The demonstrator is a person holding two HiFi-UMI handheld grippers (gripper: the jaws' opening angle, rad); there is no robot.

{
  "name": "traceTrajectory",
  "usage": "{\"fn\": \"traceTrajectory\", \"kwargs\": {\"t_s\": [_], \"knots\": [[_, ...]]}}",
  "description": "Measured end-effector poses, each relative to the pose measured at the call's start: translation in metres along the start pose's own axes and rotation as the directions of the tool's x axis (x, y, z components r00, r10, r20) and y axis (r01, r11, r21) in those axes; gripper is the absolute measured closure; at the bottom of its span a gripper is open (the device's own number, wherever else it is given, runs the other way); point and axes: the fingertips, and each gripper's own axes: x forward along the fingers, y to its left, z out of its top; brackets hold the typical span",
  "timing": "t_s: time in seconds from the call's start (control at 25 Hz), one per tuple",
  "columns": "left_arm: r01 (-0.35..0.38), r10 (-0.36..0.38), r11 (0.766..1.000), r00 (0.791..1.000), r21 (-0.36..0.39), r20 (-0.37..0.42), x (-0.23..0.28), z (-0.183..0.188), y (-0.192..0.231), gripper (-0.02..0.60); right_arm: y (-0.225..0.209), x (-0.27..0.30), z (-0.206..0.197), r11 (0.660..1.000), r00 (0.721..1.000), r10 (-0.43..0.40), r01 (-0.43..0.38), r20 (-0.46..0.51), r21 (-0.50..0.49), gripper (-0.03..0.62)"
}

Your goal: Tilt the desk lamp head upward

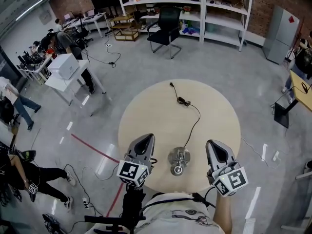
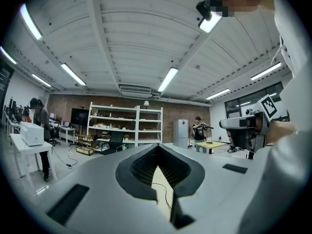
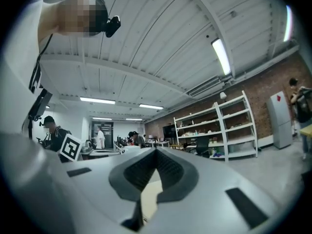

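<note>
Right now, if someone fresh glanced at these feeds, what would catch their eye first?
The round beige table fills the middle of the head view, with a small metal desk lamp near its close edge and the lamp's black cord snaking away across the top. The left gripper and right gripper flank the lamp, both shut with nothing between their jaws.
</note>
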Motion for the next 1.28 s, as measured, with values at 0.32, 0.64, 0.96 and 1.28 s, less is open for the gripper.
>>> {"fn": "traceTrajectory", "kwargs": {"t_s": [0.32,0.64,0.96,1.28], "knots": [[0.023,-0.023,1.0,1.0,0.017,0.002,0.005,0.003,-0.011,0.578,-0.003,0.004,-0.001,0.999,0.999,-0.033,0.033,-0.022,-0.02,0.59],[0.035,-0.034,0.999,0.999,0.036,-0.019,0.007,0.002,-0.012,0.578,-0.004,0.004,-0.002,0.998,0.998,-0.06,0.06,-0.035,-0.021,0.591],[0.049,-0.048,0.998,0.999,0.034,-0.018,0.013,0.0,-0.02,0.578,-0.009,0.002,-0.003,0.997,0.997,-0.06,0.058,-0.05,-0.046,0.591],[0.059,-0.058,0.998,0.998,0.029,-0.025,0.013,-0.002,-0.019,0.578,-0.008,0.003,-0.002,0.997,0.997,-0.065,0.063,-0.05,-0.04,0.591]]}}
